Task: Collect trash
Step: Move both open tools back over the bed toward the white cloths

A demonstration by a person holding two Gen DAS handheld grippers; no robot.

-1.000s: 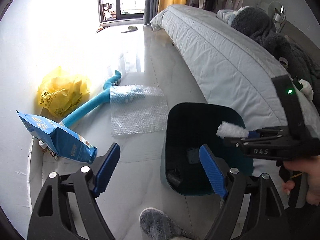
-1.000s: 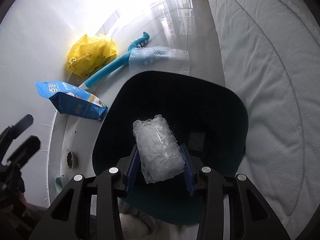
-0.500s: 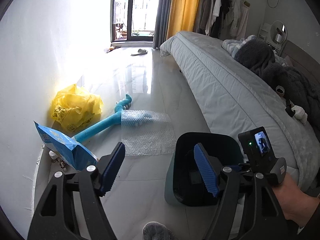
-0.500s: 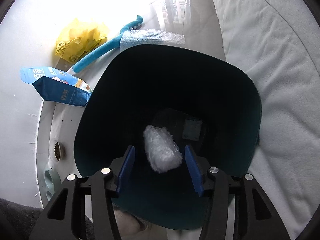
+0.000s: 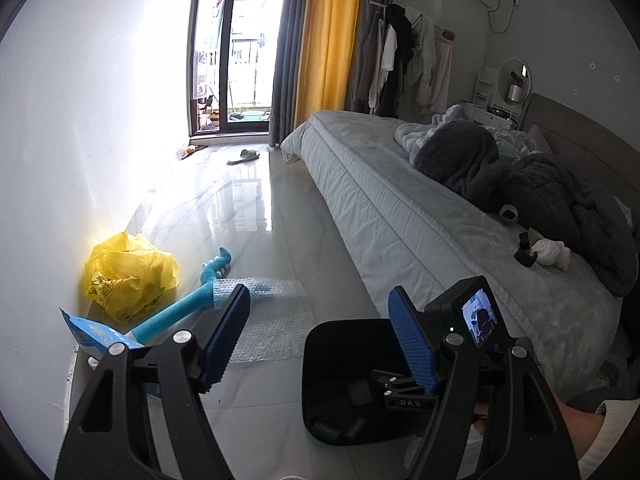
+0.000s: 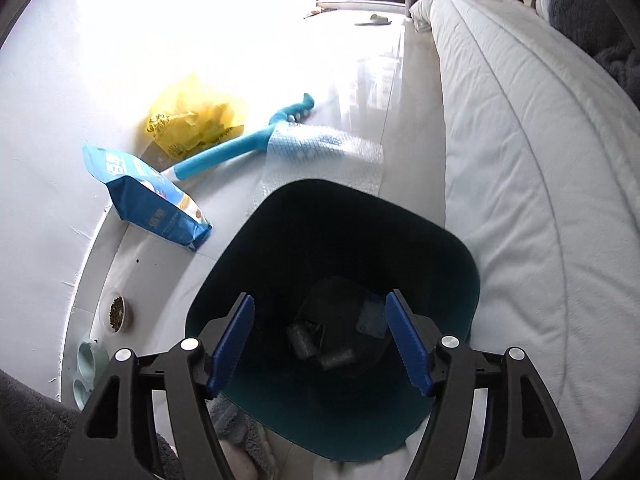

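Bin point(image 6: 400, 236) under opening, empty right gripper point(image 6: 320, 340)

One dark bin point(image 6: 460, 256) stands on the floor beside the one bed point(image 5: 400, 216). Down in it I count two small clear wrapped bundles point(image 6: 304, 340) and one flat square piece point(image 6: 370, 318). On the floor near the wall: one yellow plastic bag point(image 5: 124, 276), one blue snack bag point(image 6: 152, 204), one teal foam tube point(image 6: 224, 158), one sheet of bubble wrap point(image 5: 276, 320). One slipper point(image 5: 245, 156) lies by the balcony door. Two small bowls sit at the wall, one holding kibble point(image 6: 116, 312), one pale green point(image 6: 90, 364). Two pairs of tongs, left point(image 5: 320, 336) and right point(image 6: 320, 344).
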